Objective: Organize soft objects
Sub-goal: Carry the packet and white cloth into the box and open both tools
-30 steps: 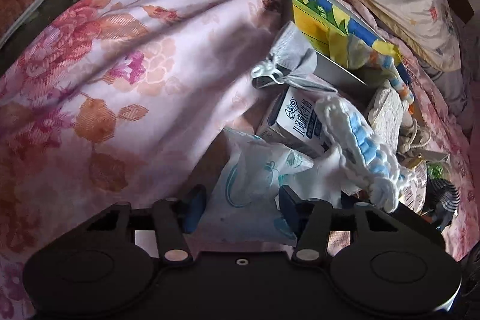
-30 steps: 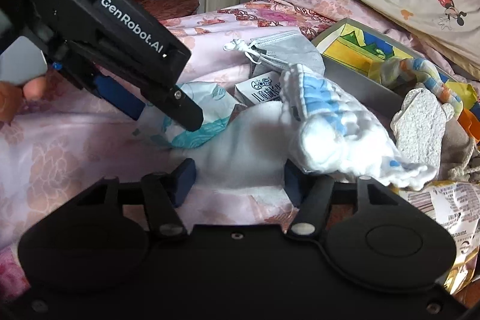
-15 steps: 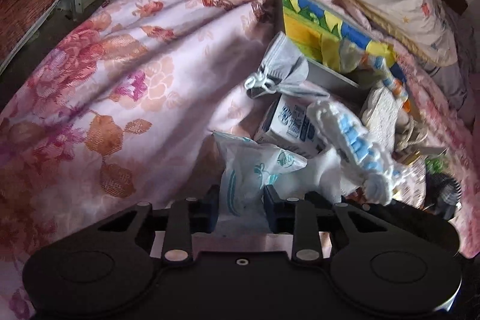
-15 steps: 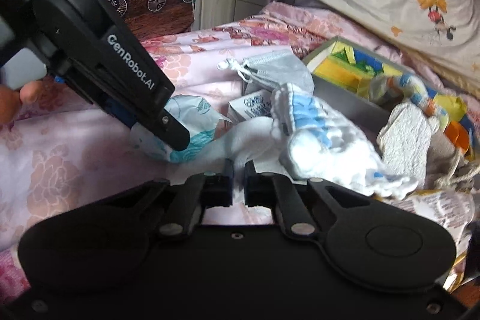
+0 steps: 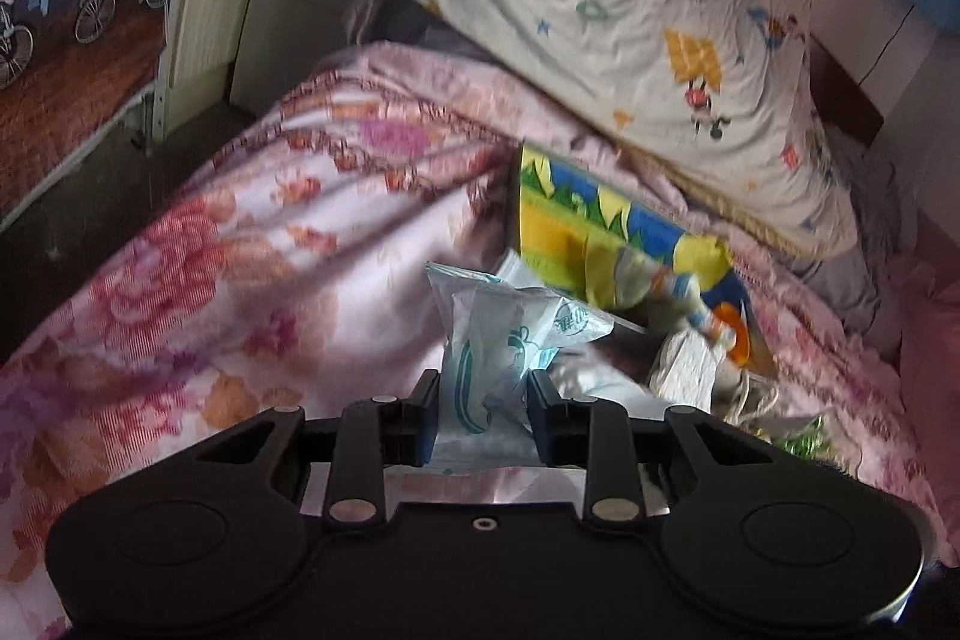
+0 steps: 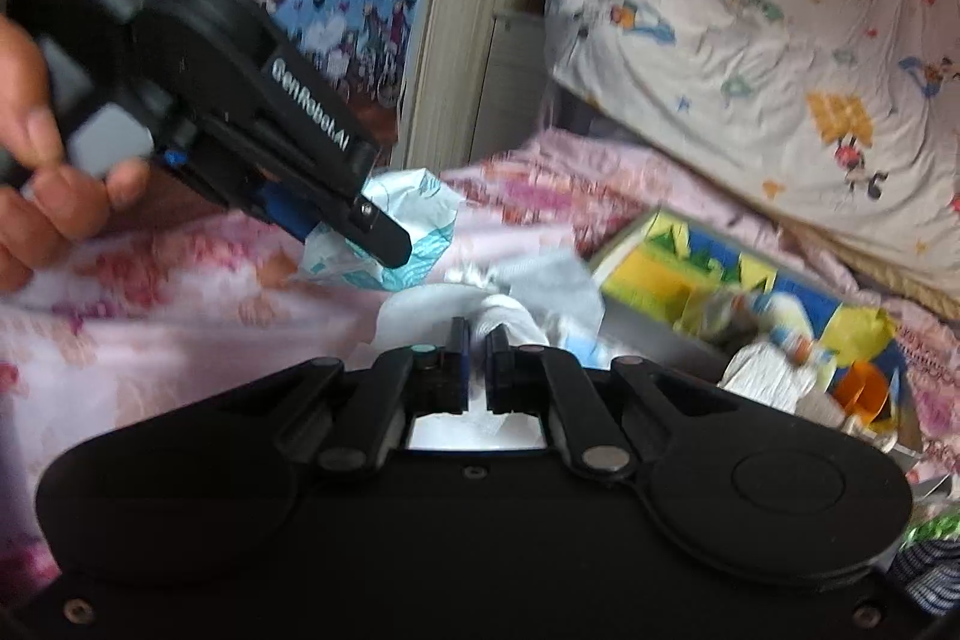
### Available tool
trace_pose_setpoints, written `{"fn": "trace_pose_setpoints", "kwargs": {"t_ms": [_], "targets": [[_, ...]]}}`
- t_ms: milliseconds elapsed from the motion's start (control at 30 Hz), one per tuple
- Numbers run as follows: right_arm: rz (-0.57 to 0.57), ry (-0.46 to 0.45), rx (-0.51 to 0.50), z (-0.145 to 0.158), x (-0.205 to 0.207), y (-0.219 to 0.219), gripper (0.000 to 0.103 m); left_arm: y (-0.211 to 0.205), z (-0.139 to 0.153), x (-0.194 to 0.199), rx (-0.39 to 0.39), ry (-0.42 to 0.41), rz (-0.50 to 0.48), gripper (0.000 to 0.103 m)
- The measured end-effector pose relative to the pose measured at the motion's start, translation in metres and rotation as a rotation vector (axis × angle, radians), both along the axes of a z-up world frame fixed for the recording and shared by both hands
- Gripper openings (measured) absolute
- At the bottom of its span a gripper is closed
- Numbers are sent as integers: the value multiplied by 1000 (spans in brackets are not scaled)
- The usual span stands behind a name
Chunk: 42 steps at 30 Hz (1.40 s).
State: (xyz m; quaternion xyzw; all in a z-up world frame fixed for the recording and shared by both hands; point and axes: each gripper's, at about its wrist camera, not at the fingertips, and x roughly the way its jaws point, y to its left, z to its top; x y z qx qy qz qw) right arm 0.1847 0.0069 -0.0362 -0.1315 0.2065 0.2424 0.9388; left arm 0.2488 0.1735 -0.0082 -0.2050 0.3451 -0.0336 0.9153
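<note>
Left wrist view, left to right: flowered bedspread point(image 5: 252, 268) from 9 o'clock to centre; left gripper point(image 5: 483, 400) at 6 o'clock, jaws narrow and clamped on a white-and-teal packet point(image 5: 498, 340) (upright, crinkled); colourful box point(image 5: 606, 232) at 2 o'clock of the packet; cartoon pillow point(image 5: 630, 16) at 1 o'clock.

Right wrist view, left to right: hand point(image 6: 42, 178) at 9 o'clock holding the left gripper point(image 6: 360, 238), packet point(image 6: 414, 202) pinched in its jaws, clear of the bedspread point(image 6: 150, 304); right gripper point(image 6: 478, 340) at 6 o'clock, jaws nearly together, nipping white cloth point(image 6: 510, 310); grey mask point(image 6: 558, 280) just beyond; box point(image 6: 720, 280) at 3 o'clock; pillow point(image 6: 780, 10) at 1 o'clock.
</note>
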Motion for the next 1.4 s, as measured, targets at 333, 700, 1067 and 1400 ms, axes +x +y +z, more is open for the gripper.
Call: {"fn": "trace_pose_setpoints", "kwargs": {"t_ms": [333,700,1067,1400], "targets": [[-8,-111,43,51,19,-21,0,-28,27,18,99,-66,-57,32],[-216,-56,224,79,134,-117,0,-111,37,122,131,-89,-143,33],[-352,-7,338,36,195,-163,0,-172,-6,202,129,-60,-171,34],[-505,140,409,-9,217,-200,2,-205,-30,225,143,-4,-198,37]]}}
